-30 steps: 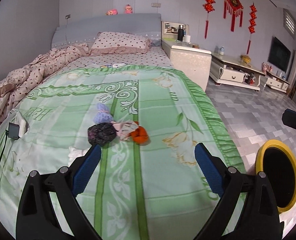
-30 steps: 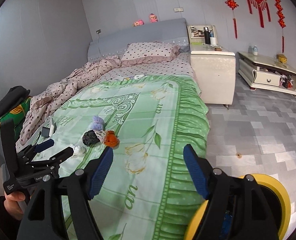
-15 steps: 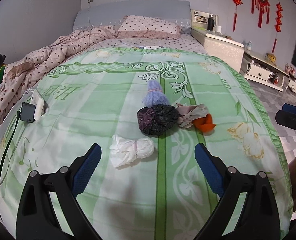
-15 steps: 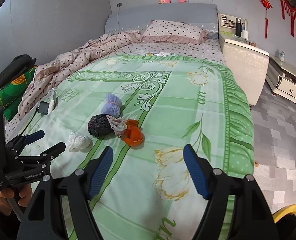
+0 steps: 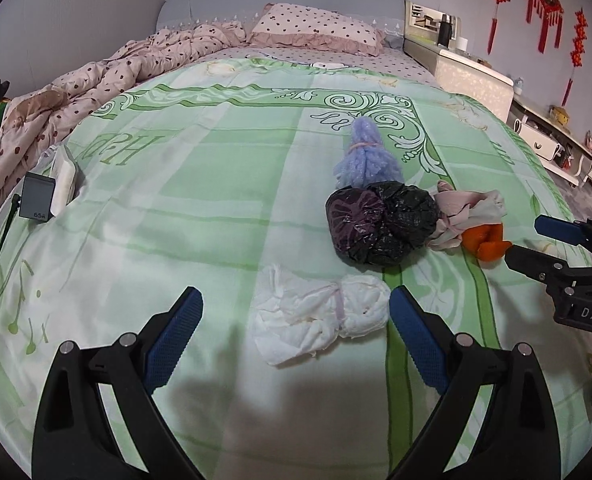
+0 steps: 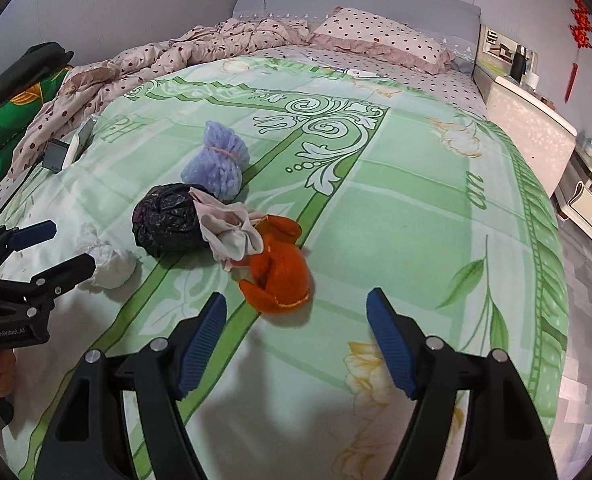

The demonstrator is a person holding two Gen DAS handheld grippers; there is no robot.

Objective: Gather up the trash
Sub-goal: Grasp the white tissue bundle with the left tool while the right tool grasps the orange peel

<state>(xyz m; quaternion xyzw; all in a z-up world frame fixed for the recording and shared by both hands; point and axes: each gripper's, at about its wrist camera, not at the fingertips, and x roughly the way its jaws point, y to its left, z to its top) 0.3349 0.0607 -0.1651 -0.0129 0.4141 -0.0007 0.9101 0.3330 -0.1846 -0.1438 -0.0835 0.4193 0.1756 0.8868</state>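
Observation:
Several pieces of trash lie on the green bedspread (image 5: 199,184). A white tied bundle (image 5: 320,316) sits just ahead of my left gripper (image 5: 296,316), which is open with the bundle between its fingertips, untouched. Behind it lie a black plastic bag (image 5: 380,224), a lilac bundle (image 5: 366,156), a pink-beige rag (image 5: 468,212) and an orange peel (image 5: 484,242). In the right wrist view my right gripper (image 6: 296,316) hangs open just in front of the orange peel (image 6: 279,276), with the rag (image 6: 227,232), black bag (image 6: 167,220), lilac bundle (image 6: 215,164) and white bundle (image 6: 107,260) further left.
A small grey device (image 5: 35,200) with a cable and a white pack lie at the bedspread's left edge. A dotted quilt (image 5: 95,80) and pillow (image 5: 316,28) fill the bed's head. A white nightstand (image 6: 528,132) and tiled floor (image 6: 588,300) are to the right.
Both grippers have come down and forward over the bed, closing in on the trash pile. The yellow-rimmed bin seen earlier has dropped out of both views. The jaws stay equally wide.

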